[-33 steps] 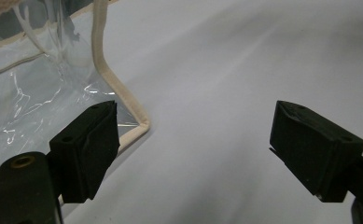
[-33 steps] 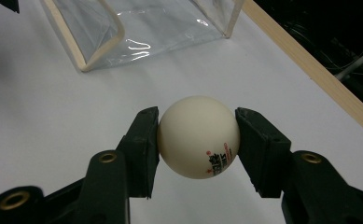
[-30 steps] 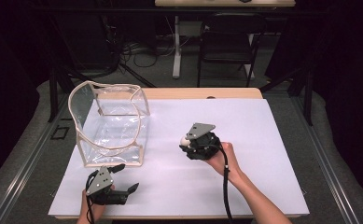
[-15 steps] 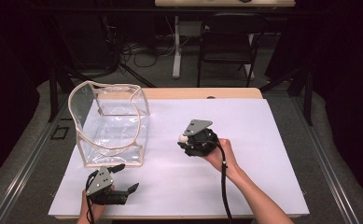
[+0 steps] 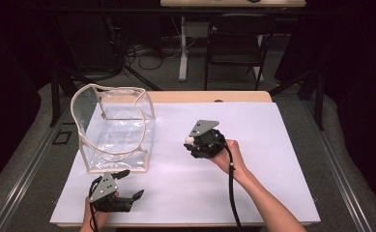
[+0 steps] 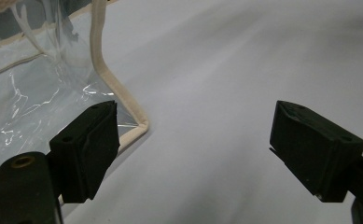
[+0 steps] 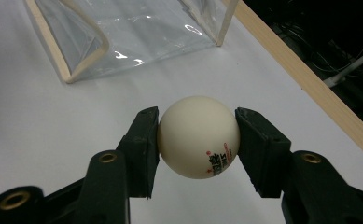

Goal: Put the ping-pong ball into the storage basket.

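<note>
Ball (image 7: 198, 136) gripped in R gripper (image 7: 198, 140), above the sheet mid-table.

White ping-pong ball w/ small red and black print sits between both pads, each pressing a side; in the high view it shows as a white dot (image 5: 189, 140) at the front of the R gripper (image 5: 195, 143), held off the white sheet (image 5: 272, 145), right of the clear bag (image 5: 113, 130) and apart from it. Bag stands on the sheet's left part, beige trim, mouth facing up. L gripper (image 5: 127, 185) lies low near the table's front edge, just before the bag's near corner (image 6: 139, 128); jaws spread wide, nothing between them. Wood table edge (image 7: 305, 79) runs beyond the sheet.
</note>
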The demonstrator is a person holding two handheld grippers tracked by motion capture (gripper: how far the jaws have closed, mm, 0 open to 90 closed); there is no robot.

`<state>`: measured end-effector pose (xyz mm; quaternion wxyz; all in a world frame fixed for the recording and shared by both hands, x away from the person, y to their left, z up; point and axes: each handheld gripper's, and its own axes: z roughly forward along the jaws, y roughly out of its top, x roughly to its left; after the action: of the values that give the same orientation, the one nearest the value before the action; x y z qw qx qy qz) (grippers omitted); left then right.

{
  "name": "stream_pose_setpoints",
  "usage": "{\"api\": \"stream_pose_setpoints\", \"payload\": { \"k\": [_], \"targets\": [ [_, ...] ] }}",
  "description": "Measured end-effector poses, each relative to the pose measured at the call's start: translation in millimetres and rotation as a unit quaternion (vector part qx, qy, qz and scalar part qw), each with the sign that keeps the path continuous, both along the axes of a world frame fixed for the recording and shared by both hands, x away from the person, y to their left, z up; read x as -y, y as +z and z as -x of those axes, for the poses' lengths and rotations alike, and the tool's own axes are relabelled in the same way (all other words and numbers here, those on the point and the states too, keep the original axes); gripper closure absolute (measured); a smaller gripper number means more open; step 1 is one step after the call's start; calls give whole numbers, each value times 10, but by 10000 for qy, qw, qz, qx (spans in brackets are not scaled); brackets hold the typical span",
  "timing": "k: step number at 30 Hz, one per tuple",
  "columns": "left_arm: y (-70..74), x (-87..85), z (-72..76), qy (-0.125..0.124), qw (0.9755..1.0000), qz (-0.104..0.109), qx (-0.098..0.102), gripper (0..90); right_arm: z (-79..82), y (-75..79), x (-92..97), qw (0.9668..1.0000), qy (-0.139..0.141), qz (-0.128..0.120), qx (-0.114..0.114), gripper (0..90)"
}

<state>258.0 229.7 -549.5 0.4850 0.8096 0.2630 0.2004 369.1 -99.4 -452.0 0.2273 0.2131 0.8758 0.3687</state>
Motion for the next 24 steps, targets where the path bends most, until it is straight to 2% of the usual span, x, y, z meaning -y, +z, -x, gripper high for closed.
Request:
{"api": "stream_pose_setpoints", "payload": {
  "k": [24],
  "targets": [
    [-3,-1,0,9,10000,10,-5,162,-107,190,-124,9999,17,-26,151,508]
  ]
}}
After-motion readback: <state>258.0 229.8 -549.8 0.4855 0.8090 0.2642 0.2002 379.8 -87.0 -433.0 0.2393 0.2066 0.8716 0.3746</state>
